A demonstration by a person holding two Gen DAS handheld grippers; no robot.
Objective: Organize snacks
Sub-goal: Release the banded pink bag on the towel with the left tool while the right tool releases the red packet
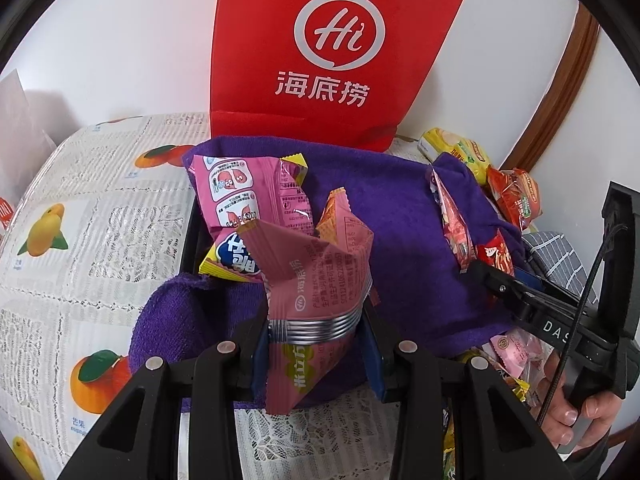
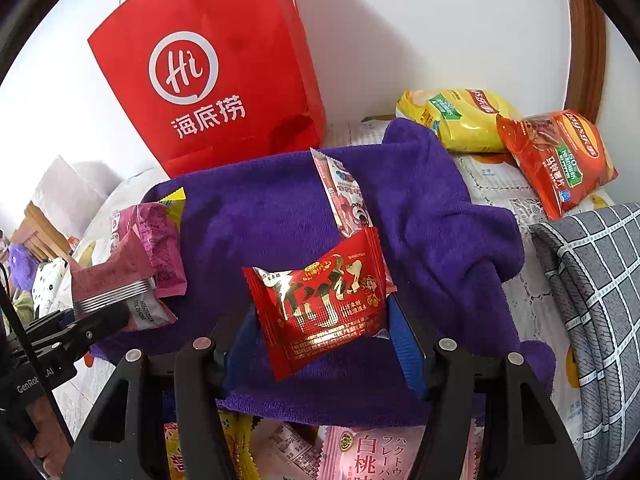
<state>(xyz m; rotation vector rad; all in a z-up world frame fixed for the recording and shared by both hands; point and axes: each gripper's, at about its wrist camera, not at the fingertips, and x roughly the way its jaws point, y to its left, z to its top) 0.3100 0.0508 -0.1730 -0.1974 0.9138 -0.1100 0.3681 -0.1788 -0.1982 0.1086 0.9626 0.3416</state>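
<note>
**Ana:** Left wrist view first, nearest things: the left tool (image 1: pixel 316 334) is clamped almost shut on a pink snack packet (image 1: pixel 316 280), pinched across its silver crimped band, the packet standing up crumpled above the jaws. It hangs over the purple towel (image 1: pixel 400 248), not yet put down.

**Ben:** And the right tool (image 2: pixel 324 332)?

**Ana:** About half open as its jaws go, but closed on a red packet with gold lettering (image 2: pixel 324 304), which fills the gap between the blue pads. That one is also held over the towel.

**Ben:** So two snacks in hand. What is already placed?

**Ana:** A little farther on the towel lies a larger pink and yellow packet (image 1: pixel 240 208) at the left, and a slim red-and-white stick packet (image 2: pixel 344 196) toward the middle, leaning on a fold. I judge those as sorted onto the towel, though I can't tell by what rule.

**Ben:** What remains?

**Ana:** Quite a lot. Loose packets sit on the table (image 1: pixel 100 208) at the near edge, under the right tool, among them a pink peach wafer packet (image 2: pixel 372 456). Beyond the towel, to the right, a yellow crisp bag (image 2: pixel 456 120) and an orange-red crisp bag (image 2: pixel 560 160) rest on the cloth beside a grey checked cushion (image 2: pixel 600 280).

**Ben:** And the back?

**Ana:** A red paper bag (image 2: pixel 208 80) stands against the wall. My estimate: early to midway.
</note>
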